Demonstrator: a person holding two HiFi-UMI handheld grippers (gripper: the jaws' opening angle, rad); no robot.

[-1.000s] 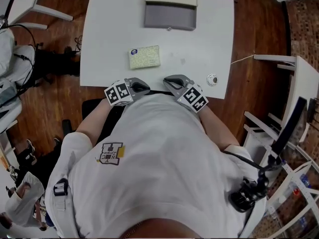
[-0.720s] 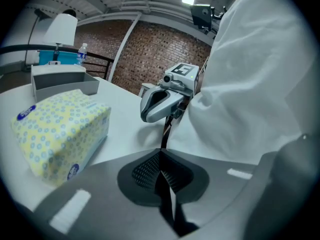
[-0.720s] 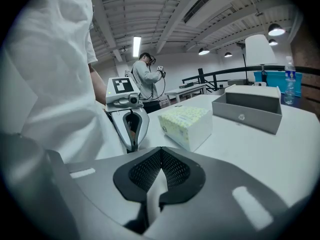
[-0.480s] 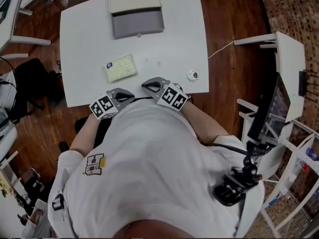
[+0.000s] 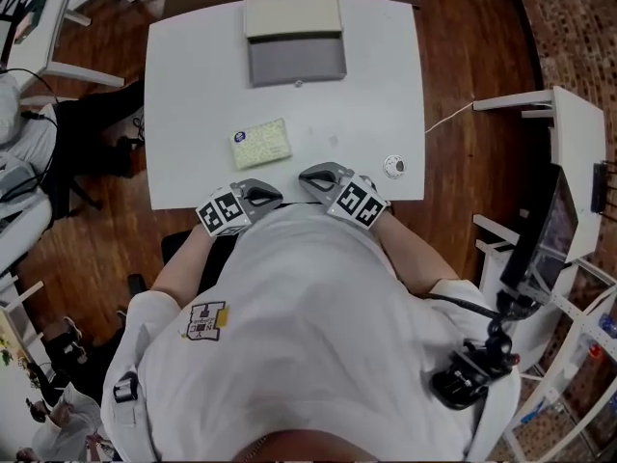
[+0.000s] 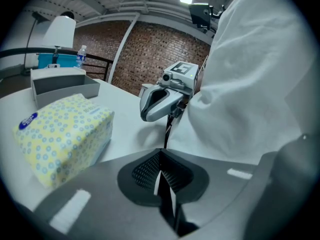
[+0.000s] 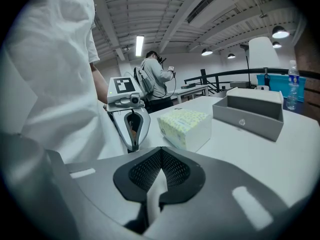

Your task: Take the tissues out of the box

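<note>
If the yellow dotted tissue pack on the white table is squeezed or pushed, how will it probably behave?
The tissue pack looks soft-wrapped, with rounded, bulging edges, so it would likely dent under a squeeze. It lies flat on its broad face on the smooth table, so a push should probably slide it, not tip it.

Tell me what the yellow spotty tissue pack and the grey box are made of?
The tissue pack looks wrapped in thin soft plastic film: printed yellow with little blue rings, puffy, with rounded corners. The grey box looks like stiff cardboard or plastic, matte, with thin straight walls; which one, I cannot tell.
</note>
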